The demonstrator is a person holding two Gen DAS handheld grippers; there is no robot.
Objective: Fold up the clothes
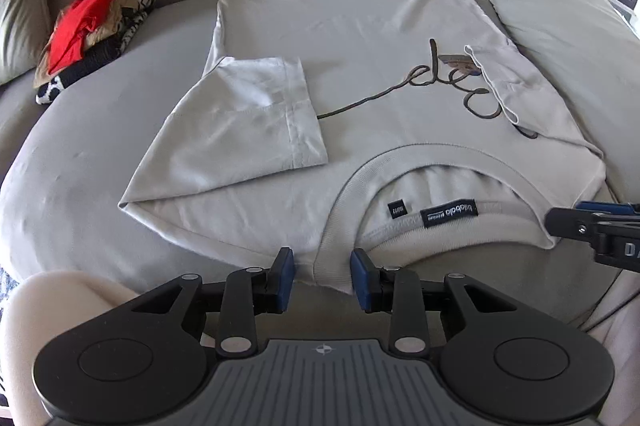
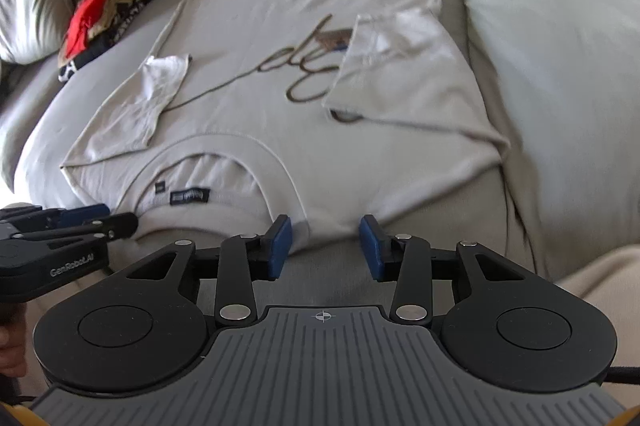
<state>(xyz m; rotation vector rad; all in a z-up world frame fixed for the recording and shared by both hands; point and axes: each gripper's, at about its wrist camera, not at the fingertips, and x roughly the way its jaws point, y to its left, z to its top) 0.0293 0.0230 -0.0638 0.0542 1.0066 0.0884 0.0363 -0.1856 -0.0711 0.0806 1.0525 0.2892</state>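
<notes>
Nearest the cameras, both pairs of black, blue-padded tongs sit at the collar end of a pale grey cotton T-shirt (image 1: 360, 74) spread front-up on a grey-sheeted bed (image 1: 80, 186). The left tongs (image 1: 322, 278) straddle the hem of the near shoulder, left of the ribbed neckband; the fabric edge lies between the pads, but a gap shows on both sides, so they are open and not yet pinching. The right tongs (image 2: 326, 244) stand likewise open at the other shoulder edge, the cloth just ahead of and between their pads, not gripped. The shirt's long axis runs straight away from both tongs, collar near and bottom hem far, so each hand is nearest its own shoulder; the likely next move is to close on these two points and carry them forward over the body. The knit looks soft, thin and limp, and would probably sag between the two holds. Further out, both short sleeves are already folded inward over a brown script print (image 1: 440, 82). Beyond, at the far left, lies a heap of red, tan and black-and-white clothes (image 1: 92, 34), and a plump grey pillow (image 1: 560, 26) sits at the right.
</notes>
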